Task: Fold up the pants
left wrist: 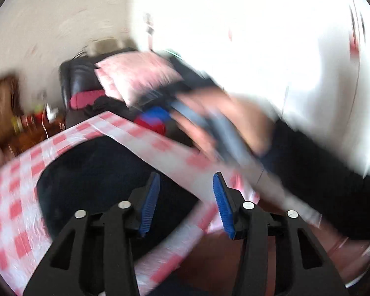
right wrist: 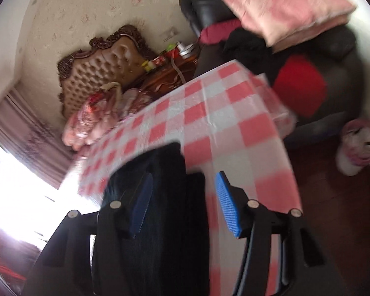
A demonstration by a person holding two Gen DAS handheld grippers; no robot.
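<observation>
Dark pants (left wrist: pixel 98 172) lie in a compact heap on the red-and-white checked tablecloth (left wrist: pixel 12 197). My left gripper (left wrist: pixel 187 175) hovers over the heap's right edge, open, with nothing between its blue pads (left wrist: pixel 150 204). In the right wrist view the pants (right wrist: pixel 165 222) lie under my right gripper (right wrist: pixel 183 175), dark cloth showing in the gap. That gripper is open too, and its pads (right wrist: pixel 228 209) do not press the cloth. Both views are blurred. In the left wrist view a person's hand (left wrist: pixel 234 113) with a black sleeve (left wrist: pixel 320 172) holds a grey tool.
The tablecloth (right wrist: pixel 234 123) ends at a near corner, with wooden floor (right wrist: pixel 333 222) beyond. A black sofa (right wrist: pixel 204 7) carries a pink pillow (right wrist: pixel 283 7) and a red cushion (right wrist: pixel 301 86). A tufted brown headboard (right wrist: pixel 98 74), a cluttered side table (right wrist: pixel 167 69) and a plush toy (right wrist: pixel 357 148) are around.
</observation>
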